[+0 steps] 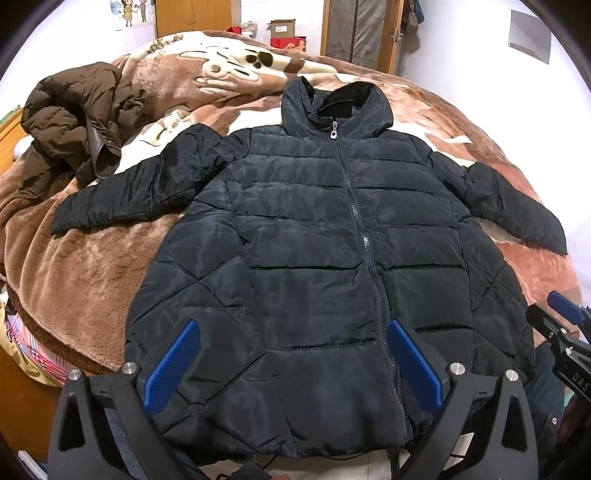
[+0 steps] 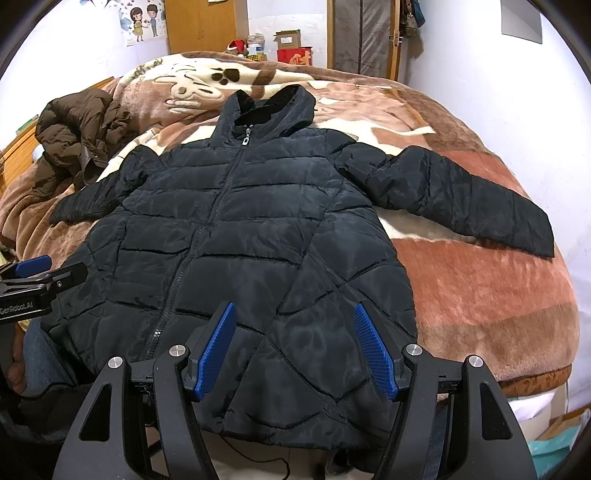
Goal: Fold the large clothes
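Black hooded puffer jacket (image 1: 314, 229) spread flat and zipped on the plush blanket (image 1: 92, 266), hem just beneath both grippers. Left gripper (image 1: 291, 365) and right gripper (image 2: 293, 350) spread wide, pinching nothing. Beyond, to the left, a crumpled brown coat (image 1: 70, 122).

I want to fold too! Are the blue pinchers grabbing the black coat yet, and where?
Not yet. The left gripper and right gripper both hover open above the black coat's bottom part, and nothing is pinched between their pads.

Home bedroom: bed under a plush brown paw-print blanket (image 2: 461, 295); behind it, wooden wardrobe (image 2: 201, 26), cardboard boxes (image 2: 288, 38), cartoon wall sticker (image 2: 142, 24).
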The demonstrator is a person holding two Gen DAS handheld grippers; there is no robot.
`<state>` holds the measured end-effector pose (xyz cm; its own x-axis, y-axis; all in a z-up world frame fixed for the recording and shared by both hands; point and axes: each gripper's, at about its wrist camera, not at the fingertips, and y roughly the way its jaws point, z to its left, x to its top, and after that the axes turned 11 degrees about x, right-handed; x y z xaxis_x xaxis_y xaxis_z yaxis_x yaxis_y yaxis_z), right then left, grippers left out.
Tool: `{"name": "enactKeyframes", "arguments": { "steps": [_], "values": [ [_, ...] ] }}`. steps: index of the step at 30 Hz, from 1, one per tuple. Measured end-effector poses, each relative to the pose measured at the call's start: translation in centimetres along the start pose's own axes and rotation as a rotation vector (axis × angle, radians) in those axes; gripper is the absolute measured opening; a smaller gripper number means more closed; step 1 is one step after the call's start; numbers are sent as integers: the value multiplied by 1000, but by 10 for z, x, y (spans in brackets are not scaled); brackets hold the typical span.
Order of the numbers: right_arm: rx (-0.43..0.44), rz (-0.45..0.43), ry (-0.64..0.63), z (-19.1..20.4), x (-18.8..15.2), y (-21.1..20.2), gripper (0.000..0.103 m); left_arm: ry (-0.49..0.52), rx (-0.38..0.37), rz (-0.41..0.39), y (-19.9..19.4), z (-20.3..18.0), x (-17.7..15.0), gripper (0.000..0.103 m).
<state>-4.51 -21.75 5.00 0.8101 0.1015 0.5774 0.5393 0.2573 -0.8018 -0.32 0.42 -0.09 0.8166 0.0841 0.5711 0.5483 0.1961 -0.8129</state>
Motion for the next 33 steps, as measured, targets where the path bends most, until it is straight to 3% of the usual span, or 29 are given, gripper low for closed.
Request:
{"name": "enactKeyframes", "arguments": {
  "steps": [33],
  "values": [
    [-2, 2, 0, 1, -1, 1, 67, -6, -1, 14, 2, 0, -4, 102]
  ]
}}
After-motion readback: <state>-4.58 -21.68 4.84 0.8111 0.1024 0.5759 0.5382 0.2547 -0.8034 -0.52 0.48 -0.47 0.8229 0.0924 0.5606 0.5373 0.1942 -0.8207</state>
